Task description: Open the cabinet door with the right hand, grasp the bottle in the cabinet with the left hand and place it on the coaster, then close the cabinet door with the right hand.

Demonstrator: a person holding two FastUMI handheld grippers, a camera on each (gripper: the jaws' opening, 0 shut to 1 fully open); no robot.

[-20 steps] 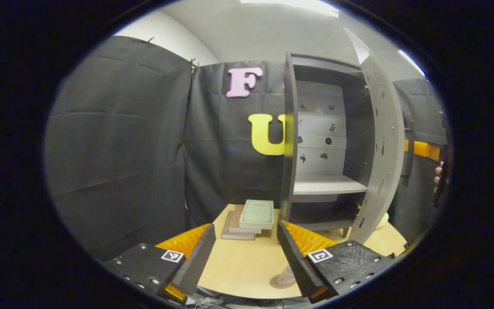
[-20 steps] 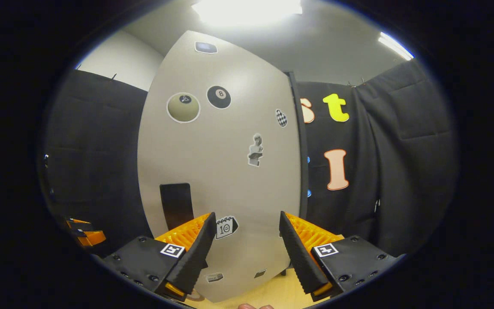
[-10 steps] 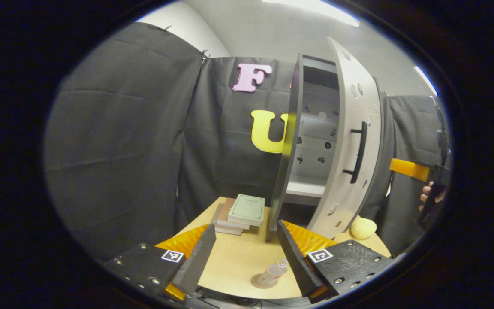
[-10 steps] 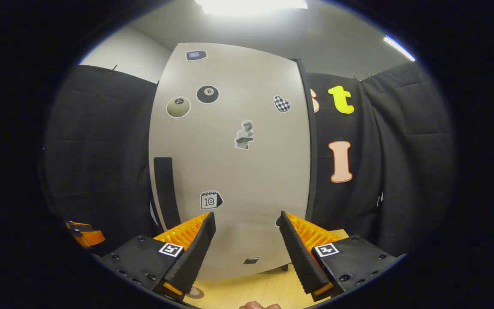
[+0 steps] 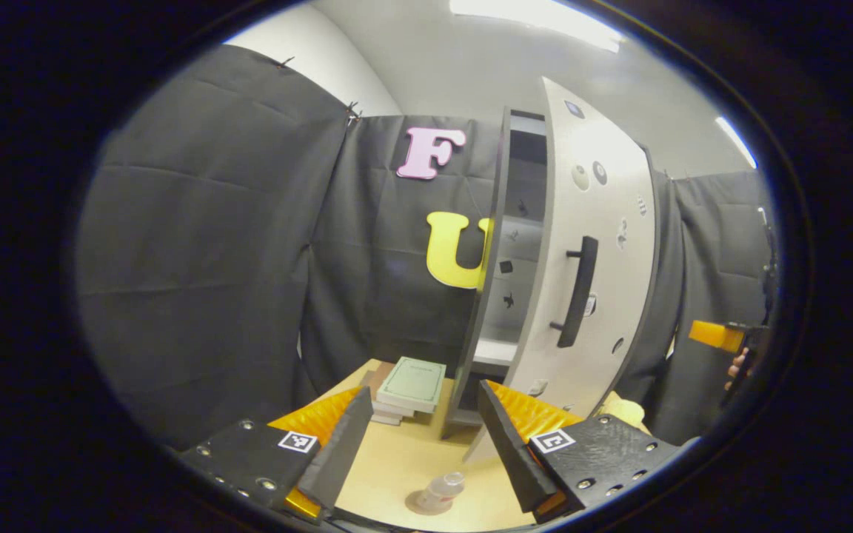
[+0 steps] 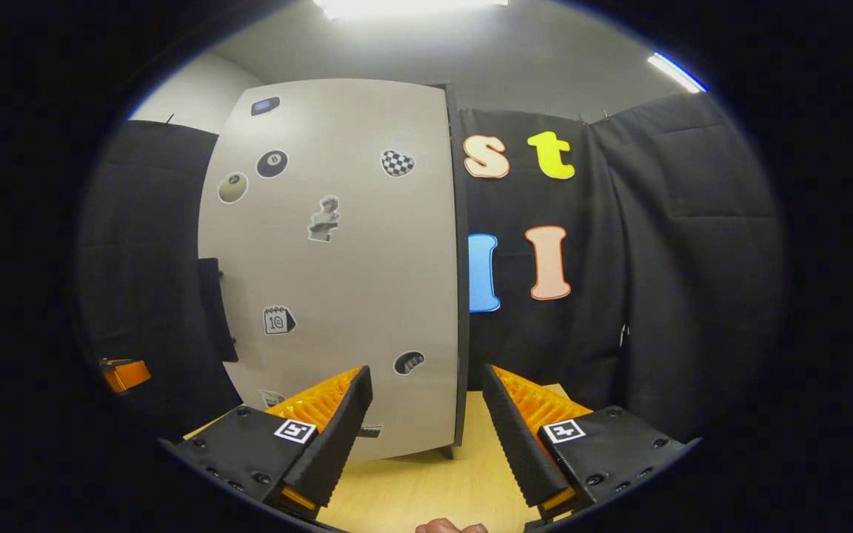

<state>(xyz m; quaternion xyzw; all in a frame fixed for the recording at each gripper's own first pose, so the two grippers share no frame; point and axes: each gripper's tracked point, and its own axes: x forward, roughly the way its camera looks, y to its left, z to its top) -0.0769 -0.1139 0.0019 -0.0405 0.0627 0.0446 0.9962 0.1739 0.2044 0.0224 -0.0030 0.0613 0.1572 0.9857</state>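
The left gripper hangs above the near edge of the pale wooden tabletop, its two fingers spread wide apart with nothing between them. The right gripper likewise stands with its fingers well parted and empty, facing the outer face of the light grey cabinet door, with no contact visible between fingers and door. In the left gripper view, the small clear plastic bottle stands upright on the round brown coaster at the near edge of the tabletop, between the left gripper's fingers in the picture but below and apart from them. The tall dark-framed cabinet stands at the back of the tabletop; its door is nearly closed, leaving a narrow gap through which a strip of the pale interior and one shelf edge can be seen. A black vertical bar handle sits on the door's outer face, along with several small stickers. To the left of the cabinet lies a stack of books with a pale green cover on top. A pale yellow rounded object lies on the tabletop beyond the door's lower corner, partly hidden. At the far right edge of the left gripper view, the other gripper and the fingers of the hand holding it are visible, well apart from the door.
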